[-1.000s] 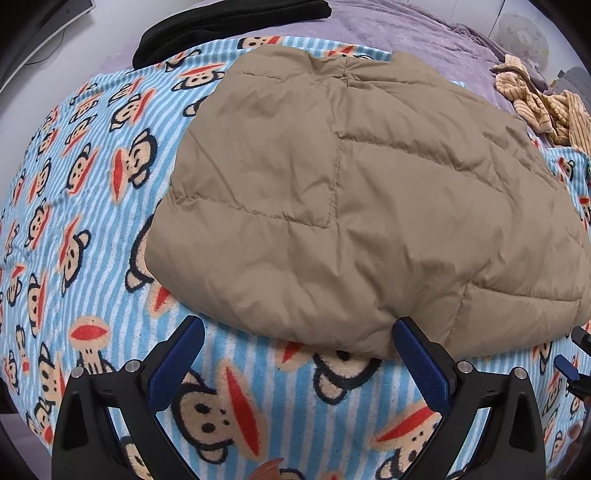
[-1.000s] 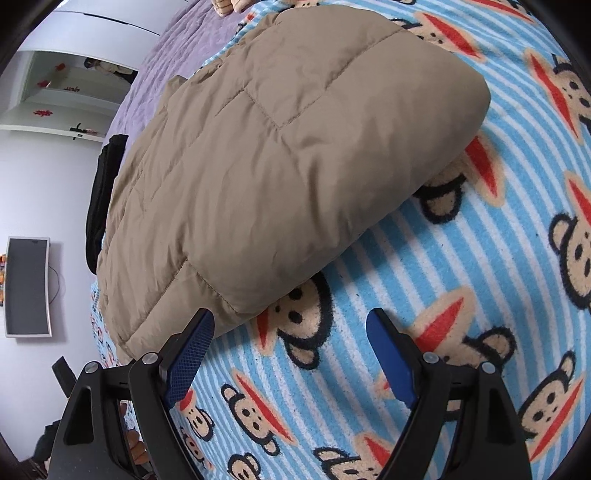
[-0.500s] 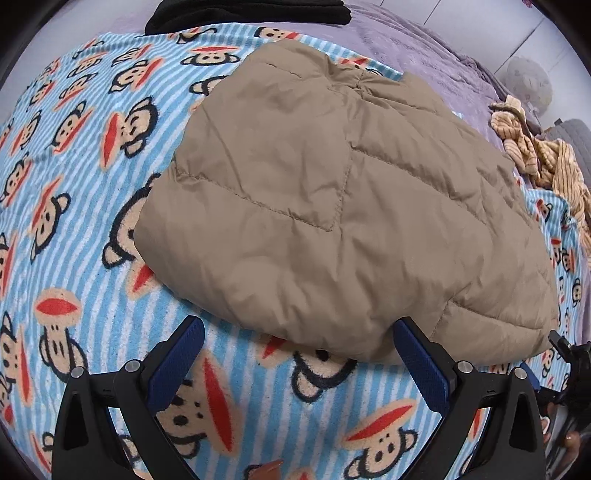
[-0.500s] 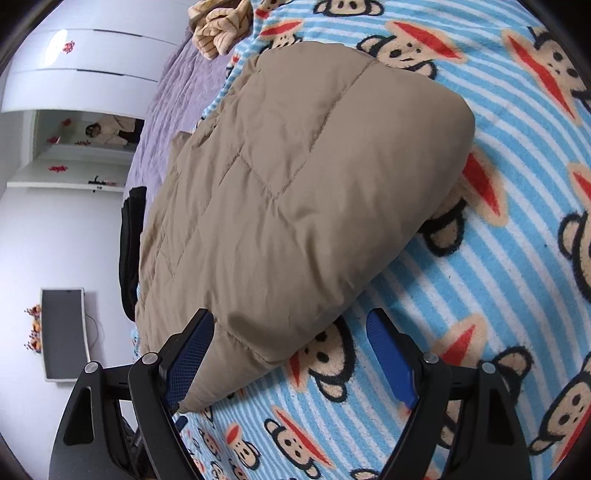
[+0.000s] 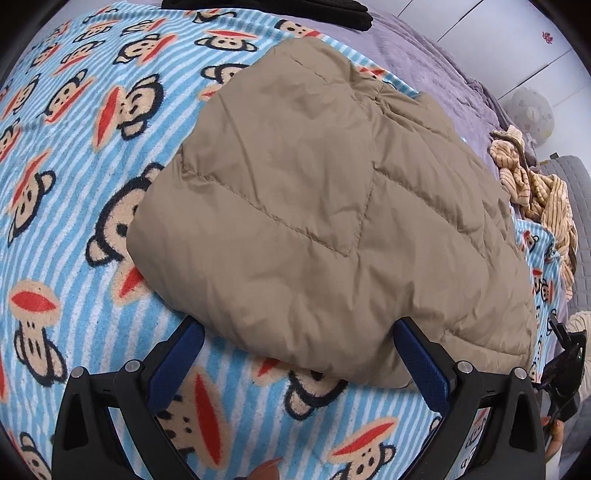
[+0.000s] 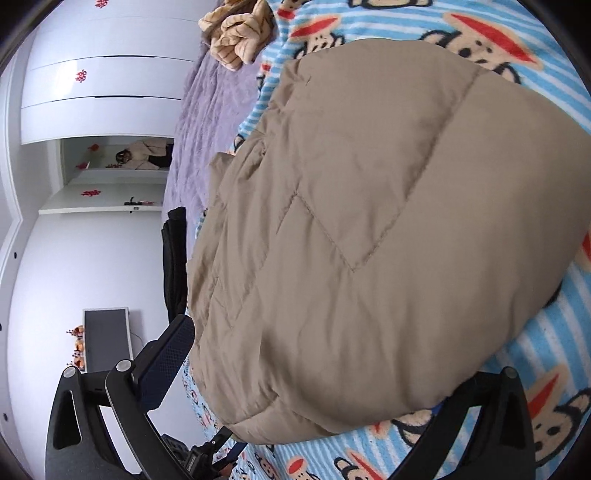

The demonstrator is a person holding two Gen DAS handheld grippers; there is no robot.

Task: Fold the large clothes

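A tan quilted puffer jacket (image 5: 325,206) lies folded into a thick bundle on a blue striped monkey-print blanket (image 5: 74,184). My left gripper (image 5: 301,356) is open at the bundle's near edge, and the padded rim bulges between its blue pads (image 5: 179,352). In the right wrist view the jacket (image 6: 369,229) fills most of the frame. My right gripper (image 6: 306,391) is open around the jacket's end. Its left finger (image 6: 166,363) is in the air beside the fabric, and its right finger is mostly hidden under the bundle. The right gripper (image 5: 565,373) also shows at the left view's right edge.
A yellow striped garment (image 5: 543,199) is crumpled at the blanket's far right, on a purple bedspread (image 5: 436,74). A black garment (image 5: 332,11) lies at the far edge. White wardrobe doors (image 6: 92,92) and a dark screen (image 6: 105,339) stand beyond the bed.
Both grippers have moved in toward the jacket. Its edge, which lay ahead of the fingertips, now sits between the jaws of each. The jacket itself has kept its shape.
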